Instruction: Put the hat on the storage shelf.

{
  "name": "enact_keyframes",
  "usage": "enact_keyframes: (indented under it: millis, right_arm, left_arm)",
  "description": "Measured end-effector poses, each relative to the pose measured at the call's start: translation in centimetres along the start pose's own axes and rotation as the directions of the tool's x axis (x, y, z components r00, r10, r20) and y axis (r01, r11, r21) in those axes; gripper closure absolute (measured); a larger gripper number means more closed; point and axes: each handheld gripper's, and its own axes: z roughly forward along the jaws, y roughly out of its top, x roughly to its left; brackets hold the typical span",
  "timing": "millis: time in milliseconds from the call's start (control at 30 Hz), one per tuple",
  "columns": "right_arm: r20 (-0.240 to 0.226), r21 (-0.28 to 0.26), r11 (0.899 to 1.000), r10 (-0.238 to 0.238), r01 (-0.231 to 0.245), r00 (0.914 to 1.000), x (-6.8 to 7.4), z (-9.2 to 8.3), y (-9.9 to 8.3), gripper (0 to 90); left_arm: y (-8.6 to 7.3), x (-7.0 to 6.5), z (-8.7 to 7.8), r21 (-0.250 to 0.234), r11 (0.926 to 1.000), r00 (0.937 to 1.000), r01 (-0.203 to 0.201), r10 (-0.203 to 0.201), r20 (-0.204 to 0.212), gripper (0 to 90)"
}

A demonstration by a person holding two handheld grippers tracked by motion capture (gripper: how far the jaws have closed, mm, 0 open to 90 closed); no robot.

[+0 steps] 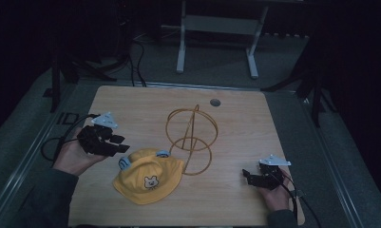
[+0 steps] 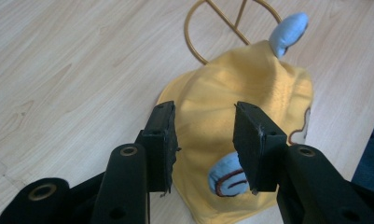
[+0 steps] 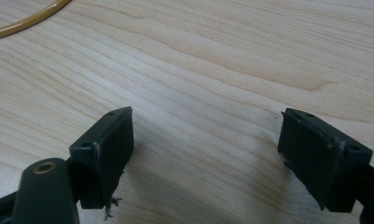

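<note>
Two hand-held grippers, both jaws apart, nothing held: left hand-held gripper (image 2: pixel 204 140) above yellow hat (image 2: pixel 231 98); right hand-held gripper (image 3: pixel 205 154) over bare table (image 3: pixel 212 60).

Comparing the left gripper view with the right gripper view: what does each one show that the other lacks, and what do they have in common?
The left gripper view alone has the yellow hat with its blue ears, lying beyond the left gripper, whose jaws stand apart with nothing pressed between them. The right gripper view alone has the right gripper, jaws wide open over bare wood. Both share the wooden table and part of the gold wire stand.
</note>
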Motion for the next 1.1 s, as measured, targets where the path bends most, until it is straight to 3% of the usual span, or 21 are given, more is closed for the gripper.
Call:
enact_keyframes:
  millis: [600, 933, 1100]
  right_arm:
    - [-0.004, 0.001, 1.000, -0.002, 0.002, 1.0000, 0.0, 0.1, 0.1, 18.0]
    - [-0.004, 0.001, 1.000, -0.002, 0.002, 1.0000, 0.0, 0.1, 0.1, 18.0]
    - [-0.005, 0.001, 1.000, -0.003, 0.003, 1.0000, -0.1, 0.1, 0.1, 18.0]
  left_arm:
    - [1.4, -2.0, 0.4, 0.066, 0.9957, 0.9978, -0.065, 0.064, 0.020, 55.5]
    - [2.3, -3.1, 1.4, 0.116, 0.9889, 0.9957, -0.093, 0.093, 0.009, 55.5]
    - [2.7, -3.4, 2.2, 0.139, 0.9849, 0.9946, -0.102, 0.099, 0.029, 55.5]
